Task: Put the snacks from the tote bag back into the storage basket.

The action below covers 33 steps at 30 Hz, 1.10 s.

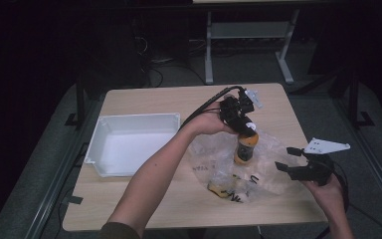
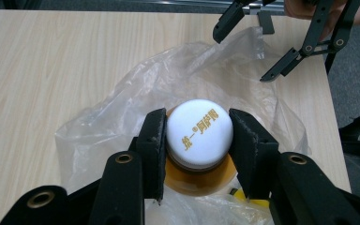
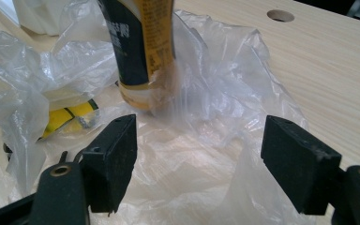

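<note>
The big flat table (image 1: 144, 204) of pale wood holds everything. On it, far off to the side of both grippers, sits a white plastic tray (image 1: 104, 127) with low walls.

Under the jaws lies a thin, clear, crumpled plastic bag (image 1: 273, 174). It spreads out flat on the wood. The left gripper (image 1: 244, 125) points down from above it. The right gripper (image 1: 284, 158) hovers low at its edge, and the bag lies below and in front of its two jaws.

An orange bottle with a dark label and a round white cap (image 2: 199, 133) stands up straight in the middle of the bag. The left gripper (image 2: 197, 140) has its two black jaws squeezed tight on the white cap, one pad on each side. The orange body of the bottle hangs right below the jaws. Gold writing on the cap faces up between them.

In the right gripper view, the bottle (image 3: 140, 51) stands ahead of the jaws, a bit nearer to the left one, and well apart from both. The right gripper (image 3: 199, 159) has its jaws wide apart. Nothing sits between them but loose bag (image 3: 206, 140) underneath, and the pads do not press on it.

A small yellow and black packet (image 3: 72, 117) lies in the bag near the foot of the bottle, beside the left jaw in that view.
</note>
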Each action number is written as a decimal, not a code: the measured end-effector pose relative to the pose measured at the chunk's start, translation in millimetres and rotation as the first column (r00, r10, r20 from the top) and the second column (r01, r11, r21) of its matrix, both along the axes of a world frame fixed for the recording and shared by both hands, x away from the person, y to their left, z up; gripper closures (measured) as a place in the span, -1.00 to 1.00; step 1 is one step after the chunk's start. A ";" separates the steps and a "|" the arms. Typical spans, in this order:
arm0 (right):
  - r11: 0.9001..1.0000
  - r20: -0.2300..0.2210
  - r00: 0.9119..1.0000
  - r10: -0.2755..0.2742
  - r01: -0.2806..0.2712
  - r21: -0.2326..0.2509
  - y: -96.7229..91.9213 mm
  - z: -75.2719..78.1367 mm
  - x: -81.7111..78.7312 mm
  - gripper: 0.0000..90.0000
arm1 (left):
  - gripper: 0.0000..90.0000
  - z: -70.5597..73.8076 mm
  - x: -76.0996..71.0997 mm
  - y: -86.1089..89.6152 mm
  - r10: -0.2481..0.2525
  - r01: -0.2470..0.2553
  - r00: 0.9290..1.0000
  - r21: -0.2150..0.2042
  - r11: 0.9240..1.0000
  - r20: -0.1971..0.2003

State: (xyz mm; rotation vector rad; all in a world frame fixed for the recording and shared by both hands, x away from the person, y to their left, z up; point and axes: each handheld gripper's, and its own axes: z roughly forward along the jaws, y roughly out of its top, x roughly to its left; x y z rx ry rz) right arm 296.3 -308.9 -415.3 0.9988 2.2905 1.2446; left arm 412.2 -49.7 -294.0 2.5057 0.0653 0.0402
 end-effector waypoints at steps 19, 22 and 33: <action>0.999 -0.016 0.999 -0.035 0.035 0.006 -2.6 -6.9 2.2 -0.53 | 0.30 37.1 -12.4 11.1 0.007 -0.007 0.999 0.011 1.000 0.046; 0.999 -0.027 0.999 -0.040 0.040 0.005 -2.2 -8.6 3.3 -0.56 | 0.30 44.4 -14.2 14.6 0.001 -0.002 0.999 0.019 1.000 0.054; 0.999 -0.012 0.999 -0.049 0.049 0.007 -2.5 -7.3 2.6 -0.58 | 0.31 57.7 -17.3 28.5 0.009 -0.011 0.998 0.024 1.000 0.068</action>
